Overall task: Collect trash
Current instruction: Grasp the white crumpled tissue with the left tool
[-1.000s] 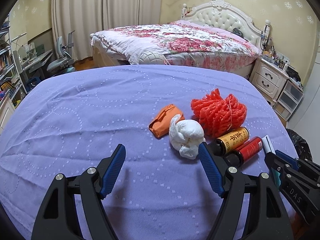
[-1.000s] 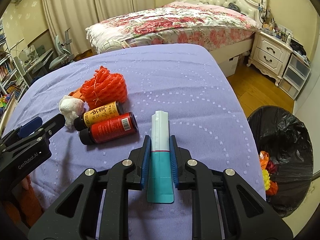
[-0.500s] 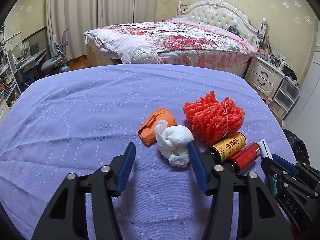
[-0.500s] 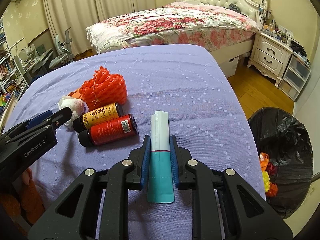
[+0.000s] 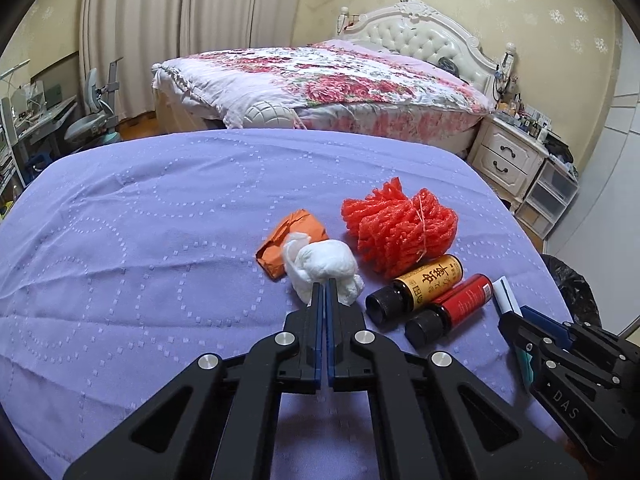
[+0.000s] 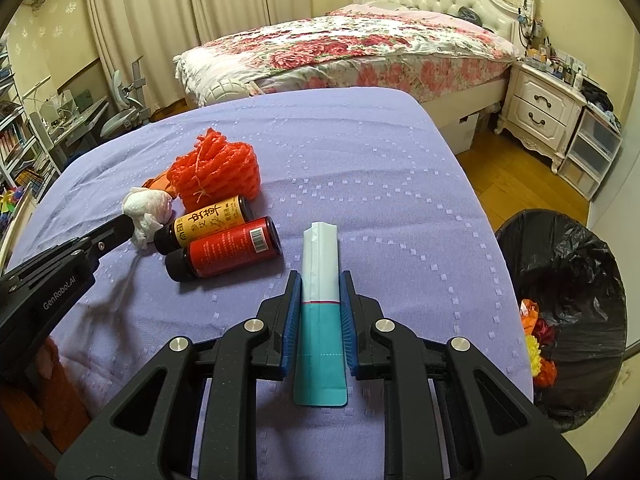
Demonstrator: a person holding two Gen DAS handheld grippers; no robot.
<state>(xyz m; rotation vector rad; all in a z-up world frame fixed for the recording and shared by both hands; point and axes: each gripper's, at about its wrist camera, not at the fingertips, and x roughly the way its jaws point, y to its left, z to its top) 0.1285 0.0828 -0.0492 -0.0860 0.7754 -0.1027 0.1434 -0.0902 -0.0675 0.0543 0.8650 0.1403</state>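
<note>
Six bits of trash lie on the purple cloth (image 5: 140,240), read here from left to right. Farthest left is an orange wrapper (image 5: 294,236), and a white tissue wad (image 5: 320,266) rests against its near side. The left gripper (image 5: 324,285) has its jaws pressed together, with the tips right at the near edge of the wad; whether they pinch a fold of tissue cannot be told, as only a thin slit shows between the blue pads. In the right wrist view that same gripper (image 6: 126,222) reaches in from the left, its tip touching the wad (image 6: 146,208). Next comes a red foam net (image 5: 400,228), bunched and tied with string, just behind two small bottles lying side by side with their black caps toward the camera: a yellow bottle (image 5: 424,284) and a red bottle (image 5: 456,306), which touch each other. Right of them, the right gripper (image 6: 320,288) is clamped on a teal-and-white packet (image 6: 320,300), which lies lengthwise between the pads with its white end pointing away. Off the cloth's right edge, on the wooden floor, stands a bin (image 6: 568,280) lined with a black bag, with orange, red and yellow scraps inside.
</note>
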